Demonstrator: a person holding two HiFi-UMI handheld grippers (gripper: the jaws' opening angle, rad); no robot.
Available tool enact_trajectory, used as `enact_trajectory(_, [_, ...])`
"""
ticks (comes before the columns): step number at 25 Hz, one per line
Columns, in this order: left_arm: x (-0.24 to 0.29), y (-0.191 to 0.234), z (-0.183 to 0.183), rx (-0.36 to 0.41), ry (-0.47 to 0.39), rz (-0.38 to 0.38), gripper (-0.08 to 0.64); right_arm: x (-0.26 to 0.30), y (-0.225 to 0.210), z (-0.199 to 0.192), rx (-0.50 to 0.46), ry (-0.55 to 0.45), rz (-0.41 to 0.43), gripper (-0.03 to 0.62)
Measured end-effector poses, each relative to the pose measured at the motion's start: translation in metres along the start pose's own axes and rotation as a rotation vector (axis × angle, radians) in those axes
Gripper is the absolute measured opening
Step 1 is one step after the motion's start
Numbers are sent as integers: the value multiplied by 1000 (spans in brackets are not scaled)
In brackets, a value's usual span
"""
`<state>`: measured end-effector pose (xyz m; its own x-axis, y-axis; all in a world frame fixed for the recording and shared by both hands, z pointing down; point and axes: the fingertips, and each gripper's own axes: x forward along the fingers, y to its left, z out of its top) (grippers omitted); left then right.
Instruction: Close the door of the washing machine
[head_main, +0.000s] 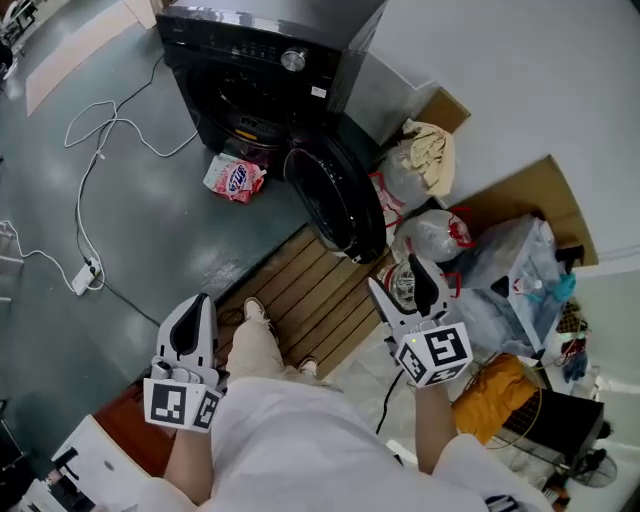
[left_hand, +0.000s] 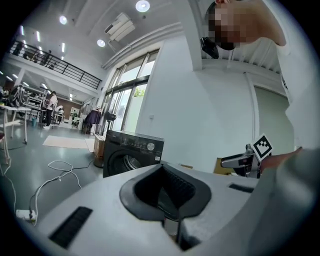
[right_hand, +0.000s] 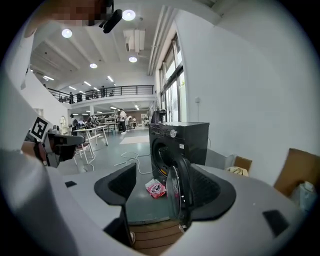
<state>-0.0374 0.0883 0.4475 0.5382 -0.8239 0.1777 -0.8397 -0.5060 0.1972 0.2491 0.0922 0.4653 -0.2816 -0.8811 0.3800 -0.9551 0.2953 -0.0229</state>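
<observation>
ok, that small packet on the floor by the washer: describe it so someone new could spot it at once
Start at the black washing machine at the top of the head view, its round door swung open. On the grey floor just left of that door lies a small packet. It is pink and white and lies alone, unlike the bulky bags heaped right of the door.

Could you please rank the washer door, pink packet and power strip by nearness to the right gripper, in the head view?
1. Washer door, just ahead of the right gripper.
2. Pink packet, on the floor left of the door.
3. Power strip, far left.
</observation>
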Motion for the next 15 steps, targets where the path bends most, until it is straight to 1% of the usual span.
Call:
enact_trajectory(2, [22, 19, 29, 15, -3, -42, 5, 18, 6, 22, 16, 35, -15, 310])
enact_trajectory(4, [43, 35, 60, 46, -21, -77, 5, 27, 10, 44, 4, 57, -29, 310])
enact_trajectory(7, [71, 60, 95, 48, -62, -82, 5, 33, 3, 68, -22, 81, -74, 311])
enact_trajectory(9, [83, 71, 110, 41, -77, -83, 5, 34, -3, 76, -23, 94, -107, 311])
enact_trajectory(11, [96, 72, 117, 41, -79, -97, 5, 40, -12, 79, -41, 110, -134, 311])
enact_trajectory(13, [106, 66, 119, 43, -71, -114, 5, 49, -22, 77, -50, 122, -143, 312])
enact_trajectory(15, [113, 63, 120, 41, -58, -118, 5, 62, -31, 68, -47, 138, -140, 313])
